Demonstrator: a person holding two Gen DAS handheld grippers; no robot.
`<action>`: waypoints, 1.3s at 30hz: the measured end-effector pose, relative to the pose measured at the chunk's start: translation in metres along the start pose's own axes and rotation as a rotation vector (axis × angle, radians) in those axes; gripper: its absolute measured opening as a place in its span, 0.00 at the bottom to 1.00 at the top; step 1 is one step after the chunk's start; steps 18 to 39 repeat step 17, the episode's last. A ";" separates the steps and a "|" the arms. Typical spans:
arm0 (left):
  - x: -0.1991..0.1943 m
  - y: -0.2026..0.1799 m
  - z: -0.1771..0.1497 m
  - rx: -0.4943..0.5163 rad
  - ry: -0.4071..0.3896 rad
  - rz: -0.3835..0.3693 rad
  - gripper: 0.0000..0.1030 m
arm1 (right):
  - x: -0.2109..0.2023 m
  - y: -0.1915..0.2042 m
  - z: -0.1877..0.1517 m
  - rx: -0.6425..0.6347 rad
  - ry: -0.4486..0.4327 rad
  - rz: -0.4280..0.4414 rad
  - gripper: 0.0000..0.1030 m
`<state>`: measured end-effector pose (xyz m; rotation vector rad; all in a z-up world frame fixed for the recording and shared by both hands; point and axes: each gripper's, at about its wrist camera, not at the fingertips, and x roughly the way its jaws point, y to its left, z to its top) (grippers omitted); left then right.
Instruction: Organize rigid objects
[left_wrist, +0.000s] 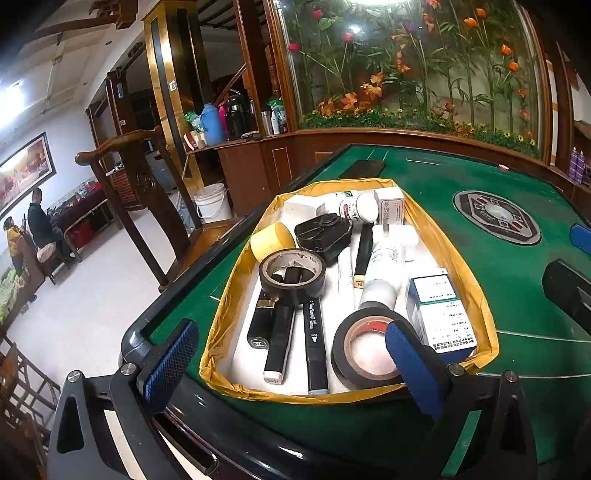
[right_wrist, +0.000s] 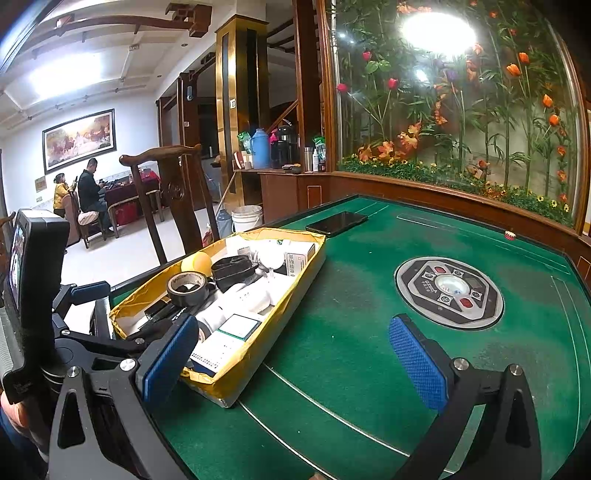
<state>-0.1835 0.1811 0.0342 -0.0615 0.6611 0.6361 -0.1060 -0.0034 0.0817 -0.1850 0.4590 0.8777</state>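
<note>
A shallow box with a yellow taped rim (left_wrist: 369, 181) sits on the green table's left side and holds several rigid items. Among them are a black tape roll (left_wrist: 288, 293), a second black roll (left_wrist: 341, 350), a yellow roll (left_wrist: 271, 240), a black marker (left_wrist: 316, 350), a lipstick (left_wrist: 258, 328), a white bottle (left_wrist: 384, 266) and a teal-and-white carton (left_wrist: 439, 310). My left gripper (left_wrist: 291, 343) hovers open over the box's near end, holding nothing. My right gripper (right_wrist: 295, 350) stands open and empty over bare felt, right of the box (right_wrist: 251, 358).
A dark phone (right_wrist: 336, 223) lies beyond the box. The table's round control panel (right_wrist: 448, 291) sits in the middle. A wooden chair (left_wrist: 136, 177) and a white bucket (left_wrist: 212, 201) stand off the left edge. Two people sit far left.
</note>
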 end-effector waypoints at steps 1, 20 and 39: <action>0.000 0.000 0.000 0.001 -0.001 0.002 0.99 | 0.000 0.000 0.000 0.000 -0.001 0.000 1.00; -0.011 0.009 0.004 -0.022 -0.020 -0.036 0.99 | 0.000 0.000 0.002 0.003 -0.011 0.000 1.00; -0.011 0.009 0.004 -0.022 -0.020 -0.036 0.99 | 0.000 0.000 0.002 0.003 -0.011 0.000 1.00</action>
